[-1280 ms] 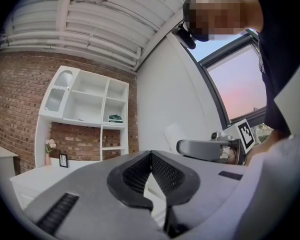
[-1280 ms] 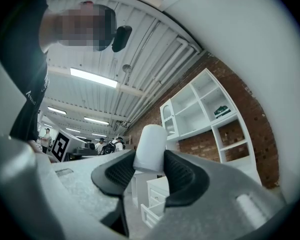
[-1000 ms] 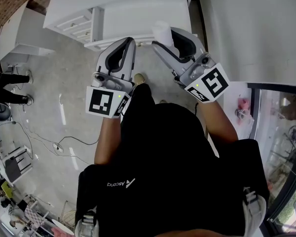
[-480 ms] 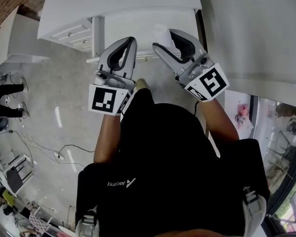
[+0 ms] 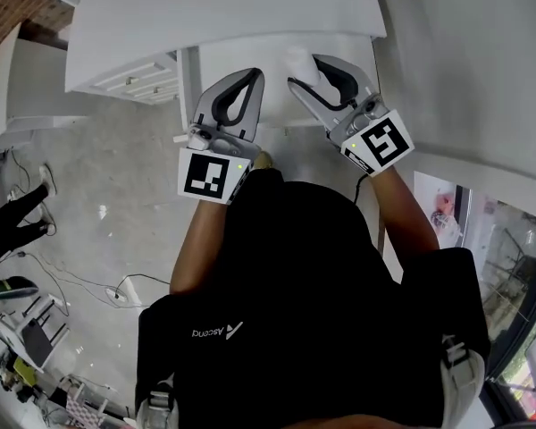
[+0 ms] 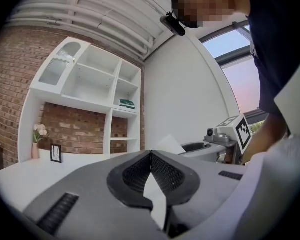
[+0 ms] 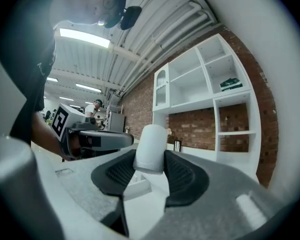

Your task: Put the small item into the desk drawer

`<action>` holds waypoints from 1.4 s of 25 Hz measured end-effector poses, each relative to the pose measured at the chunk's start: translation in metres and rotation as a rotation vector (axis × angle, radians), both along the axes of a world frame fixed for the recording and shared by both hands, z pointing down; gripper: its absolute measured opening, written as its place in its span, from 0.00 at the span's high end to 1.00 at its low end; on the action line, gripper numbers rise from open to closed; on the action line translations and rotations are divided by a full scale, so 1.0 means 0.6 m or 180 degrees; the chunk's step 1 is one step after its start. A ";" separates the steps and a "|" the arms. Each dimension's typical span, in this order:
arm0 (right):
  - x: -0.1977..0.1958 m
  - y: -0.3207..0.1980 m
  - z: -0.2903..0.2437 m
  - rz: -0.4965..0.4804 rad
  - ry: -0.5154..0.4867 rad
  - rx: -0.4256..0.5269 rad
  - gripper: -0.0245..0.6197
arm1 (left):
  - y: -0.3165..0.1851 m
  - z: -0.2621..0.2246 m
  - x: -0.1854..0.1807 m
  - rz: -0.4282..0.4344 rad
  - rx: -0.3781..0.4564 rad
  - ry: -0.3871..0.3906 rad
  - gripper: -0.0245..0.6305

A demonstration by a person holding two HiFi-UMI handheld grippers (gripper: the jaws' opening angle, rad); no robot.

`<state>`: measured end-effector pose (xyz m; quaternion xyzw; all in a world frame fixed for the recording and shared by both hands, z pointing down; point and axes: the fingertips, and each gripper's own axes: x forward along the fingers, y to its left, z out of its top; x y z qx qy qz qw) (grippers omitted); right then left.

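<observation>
HEAD VIEW
- Seen from above, over the front edge of the white table (image 5: 250, 7): left gripper (image 5: 252, 74) and right gripper (image 5: 309, 68), side by side, both pointing toward the table.
- Held between the 2 jaws of the right gripper: the small item (image 5: 297, 61), a white cylinder, above the front part of the table.
- At the left end of the table: a white drawer unit (image 5: 134, 70).
- Below the table, at frame left: grey floor (image 5: 116, 204).

LEFT GRIPPER VIEW
- Jaws of the left gripper (image 6: 151, 154) together at the tips, with nothing gripped between the pads.
- To the right, at the same height over the table: the right gripper (image 6: 210, 146) with its marker cube.
- Behind the table, against a brick wall: a white shelf unit (image 6: 90, 89).

RIGHT GRIPPER VIEW
- Jaws of the right gripper (image 7: 150, 159) held wide and clamped on the small item (image 7: 151, 144), 1 pad on each side.
- Small item upright, its rounded top clear above the pads, over the table.
- To the left: the left gripper (image 7: 97, 140).
</observation>
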<state>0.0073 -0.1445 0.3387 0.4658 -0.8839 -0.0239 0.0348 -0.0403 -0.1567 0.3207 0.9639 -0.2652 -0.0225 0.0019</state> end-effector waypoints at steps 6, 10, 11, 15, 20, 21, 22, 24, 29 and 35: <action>-0.008 -0.066 0.060 0.0074 0.0319 -0.0197 0.69 | -0.055 0.049 -0.010 0.0092 -0.0110 -0.0087 0.96; -0.010 -0.099 0.116 0.0077 0.0549 -0.0497 0.69 | -0.084 0.072 -0.012 0.0098 -0.0207 -0.0089 0.96; -0.012 -0.105 0.132 0.0061 0.0584 -0.0586 0.69 | -0.091 0.078 -0.013 0.0085 -0.0221 -0.0086 0.96; -0.009 -0.128 0.198 -0.0028 0.0758 -0.0867 0.69 | -0.109 0.095 -0.010 0.0039 -0.0271 -0.0108 0.96; -0.003 -0.154 0.270 -0.0126 0.0996 -0.1205 0.69 | -0.129 0.111 -0.006 -0.0070 -0.0314 -0.0130 0.96; -0.001 -0.159 0.285 -0.0137 0.1036 -0.1271 0.69 | -0.132 0.114 -0.006 -0.0097 -0.0319 -0.0140 0.96; 0.003 -0.164 0.299 -0.0143 0.1070 -0.1340 0.69 | -0.135 0.117 -0.005 -0.0122 -0.0324 -0.0151 0.96; 0.011 -0.173 0.326 -0.0147 0.1118 -0.1478 0.69 | -0.139 0.123 -0.004 -0.0172 -0.0348 -0.0174 0.96; 0.023 -0.198 0.383 -0.0181 0.1241 -0.1778 0.69 | -0.147 0.135 -0.001 -0.0290 -0.0416 -0.0218 0.96; 0.032 -0.222 0.454 -0.0195 0.1403 -0.2023 0.69 | -0.149 0.159 0.004 -0.0369 -0.0432 -0.0322 0.96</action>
